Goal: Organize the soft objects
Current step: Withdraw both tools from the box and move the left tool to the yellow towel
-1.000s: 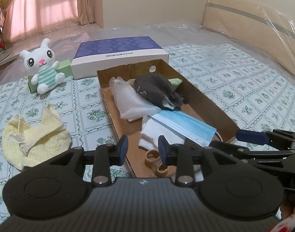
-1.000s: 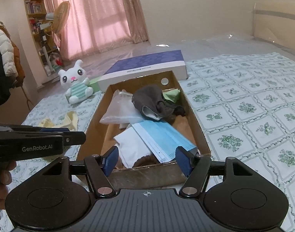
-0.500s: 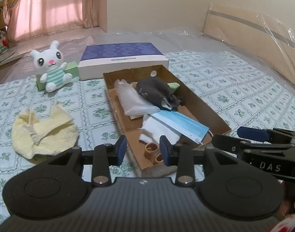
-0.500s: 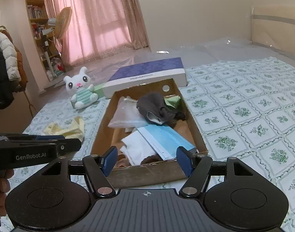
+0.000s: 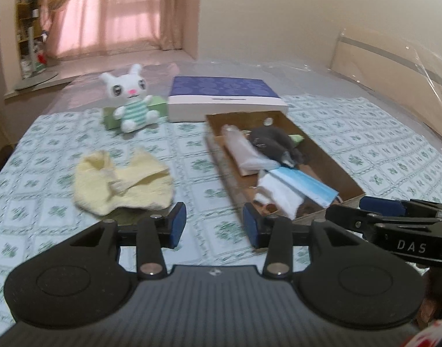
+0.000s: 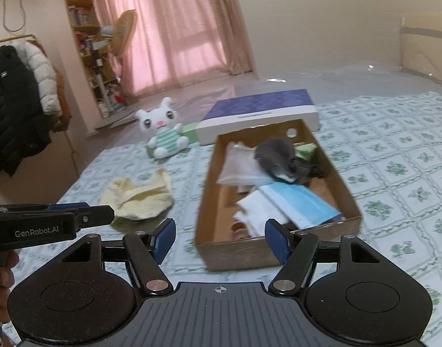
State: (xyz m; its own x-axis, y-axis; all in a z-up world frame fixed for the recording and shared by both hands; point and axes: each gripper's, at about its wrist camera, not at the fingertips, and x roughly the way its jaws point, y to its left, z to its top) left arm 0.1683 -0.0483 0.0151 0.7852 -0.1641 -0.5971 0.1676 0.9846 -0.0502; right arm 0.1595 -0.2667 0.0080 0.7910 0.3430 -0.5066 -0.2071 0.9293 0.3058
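Observation:
A cardboard box [image 5: 348, 185] [image 6: 218, 248] lies on the patterned bedspread. It holds a dark grey cloth [image 5: 274, 141] [image 6: 278, 156], a clear plastic bag [image 5: 244, 153], a blue face mask [image 5: 304, 185] [image 6: 302, 205] and white cloth [image 5: 281, 196]. A pale yellow cloth [image 5: 119, 185] [image 6: 139, 196] lies left of the box. A white plush bunny [image 5: 131, 101] [image 6: 163, 133] sits behind it. My left gripper [image 5: 215, 225] is open and empty, between yellow cloth and box. My right gripper [image 6: 219, 241] is open and empty before the box's near wall.
A purple-topped white box [image 5: 223, 101] [image 6: 261, 112] lies behind the cardboard box. A green block [image 5: 157, 110] is beside the bunny. A bookshelf, fan and hanging coats [image 6: 15, 110] stand at the far left. Plastic-wrapped headboard [image 5: 394, 66] at right.
Both grippers have pulled back and up from the box and turned left. The left gripper's jaws have opened wider. The yellow cloth now sits nearer the centre.

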